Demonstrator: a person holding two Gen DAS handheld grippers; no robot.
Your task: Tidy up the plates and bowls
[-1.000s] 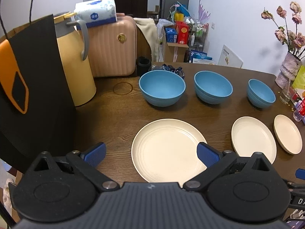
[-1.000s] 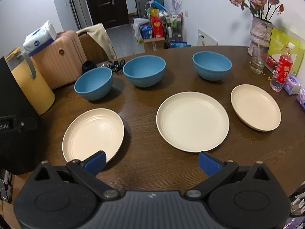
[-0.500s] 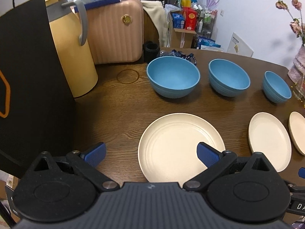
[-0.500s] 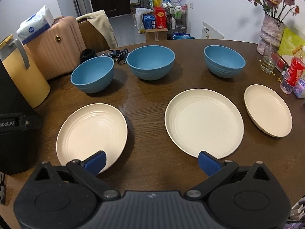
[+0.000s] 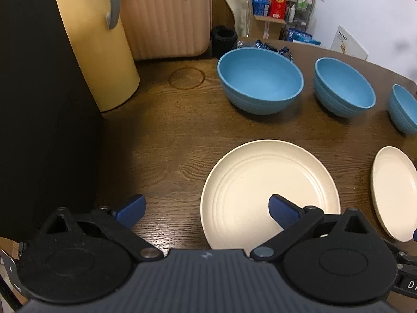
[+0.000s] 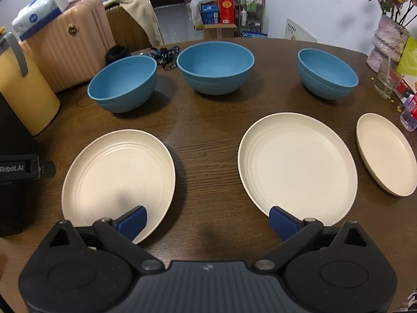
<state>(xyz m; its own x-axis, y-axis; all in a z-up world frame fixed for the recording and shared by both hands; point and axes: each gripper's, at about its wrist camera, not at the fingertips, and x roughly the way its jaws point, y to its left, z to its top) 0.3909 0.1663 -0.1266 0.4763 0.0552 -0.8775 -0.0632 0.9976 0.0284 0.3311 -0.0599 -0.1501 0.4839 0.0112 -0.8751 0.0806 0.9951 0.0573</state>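
On the brown bench [image 6: 208, 135], three blue bowls [image 6: 215, 66] line the far edge, with three cream plates [image 6: 297, 165] nearer. Both the left tool [image 5: 207, 210] and right tool [image 6: 207, 217] hover above the near edge, fingers spread wide apart, holding nothing.

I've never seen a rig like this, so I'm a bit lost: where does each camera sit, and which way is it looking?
Left wrist: sits on the left gripper, looks across the table at the left plate; its own open jaws show.
Right wrist: sits on the right gripper, looks over three plates and three bowls; its own open jaws show.
Shared: both see the left plate, the left bowl and the yellow jug.
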